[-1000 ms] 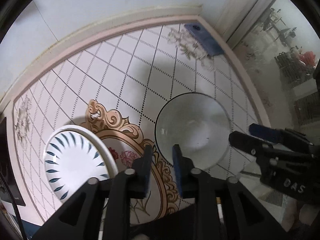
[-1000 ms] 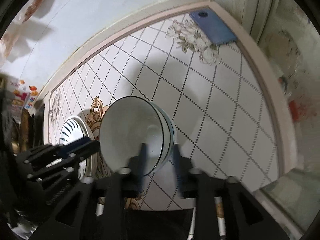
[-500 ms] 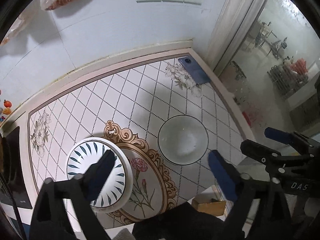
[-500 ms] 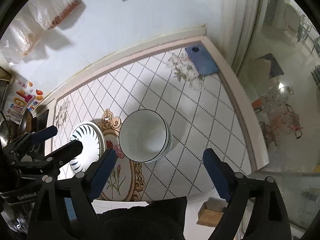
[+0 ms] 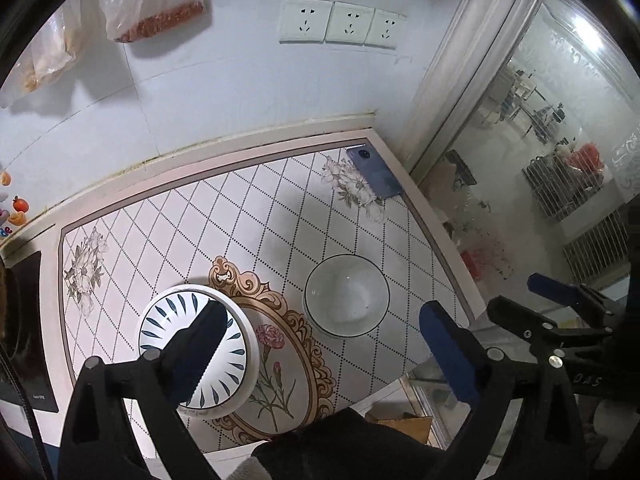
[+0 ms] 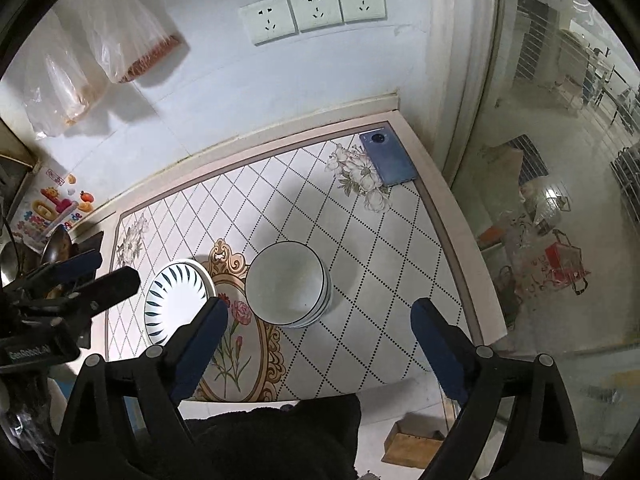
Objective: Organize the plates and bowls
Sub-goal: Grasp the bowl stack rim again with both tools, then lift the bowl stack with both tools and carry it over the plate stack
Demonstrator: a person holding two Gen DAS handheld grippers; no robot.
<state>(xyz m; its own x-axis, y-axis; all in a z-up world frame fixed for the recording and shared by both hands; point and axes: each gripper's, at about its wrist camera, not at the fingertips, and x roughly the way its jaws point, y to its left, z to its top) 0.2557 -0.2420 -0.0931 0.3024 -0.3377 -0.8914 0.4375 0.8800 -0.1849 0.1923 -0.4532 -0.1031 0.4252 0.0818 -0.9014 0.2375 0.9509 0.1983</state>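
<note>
A stack of white bowls (image 5: 346,296) with dark rims stands on the tiled counter (image 5: 256,216), right of the flower medallion. Left of it sits a stack of white plates (image 5: 168,320) with blue leaf strokes. My left gripper (image 5: 323,312) hovers high above both, open and empty. In the right wrist view the bowls (image 6: 286,284) and plates (image 6: 176,300) lie below my right gripper (image 6: 319,306), whose jaws are opening with nothing between them. Each gripper shows in the other's view: the right gripper (image 5: 516,294) at the right and the left gripper (image 6: 114,268) at the left.
A blue phone (image 6: 394,160) lies at the counter's far right corner. Wall sockets (image 6: 316,6) and hanging plastic bags (image 5: 156,0) are on the wall behind. A black cooktop (image 5: 24,320) borders the left, a glass door (image 6: 560,200) the right.
Both grippers rose away from the counter and went from nearly shut at the bowls' rim to wide open. The bowls stay stacked on the counter.
</note>
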